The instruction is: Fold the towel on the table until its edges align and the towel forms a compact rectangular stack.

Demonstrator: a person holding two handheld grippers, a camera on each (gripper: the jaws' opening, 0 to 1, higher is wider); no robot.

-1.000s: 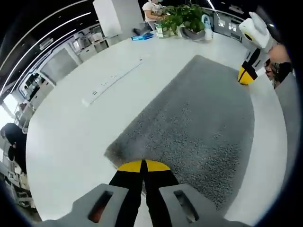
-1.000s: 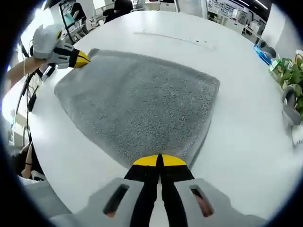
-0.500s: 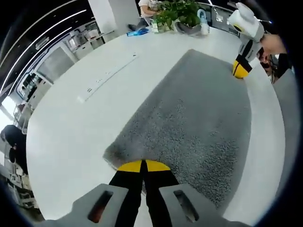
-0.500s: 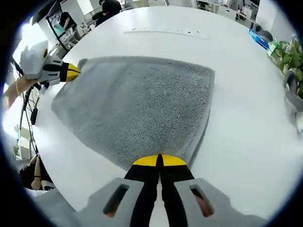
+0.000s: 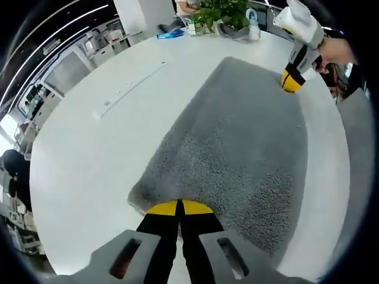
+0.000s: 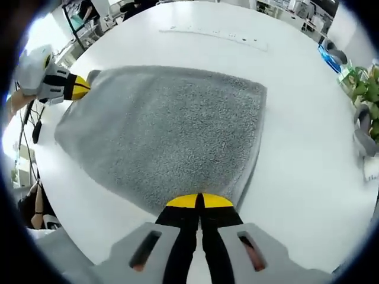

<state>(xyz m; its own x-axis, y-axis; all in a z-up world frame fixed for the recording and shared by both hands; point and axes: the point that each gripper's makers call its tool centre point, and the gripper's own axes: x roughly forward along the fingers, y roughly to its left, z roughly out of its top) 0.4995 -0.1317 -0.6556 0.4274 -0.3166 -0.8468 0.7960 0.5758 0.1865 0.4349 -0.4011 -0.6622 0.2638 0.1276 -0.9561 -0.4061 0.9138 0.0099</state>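
Left gripper view: left gripper (image 5: pixel 179 207) pinching towel (image 5: pixel 237 142) corner | right gripper (image 6: pixel 199 201) pinching another corner

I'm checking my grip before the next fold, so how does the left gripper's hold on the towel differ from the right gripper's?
The left gripper pinches one corner of the towel; the right gripper pinches the neighbouring corner along the same edge. At the right gripper the towel shows two stacked layers; at the left I can't tell. Both sit shut on the towel over the white table.

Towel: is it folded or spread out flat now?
Folded once: the towel shows a doubled edge at its right side; each claw is shut on a corner.
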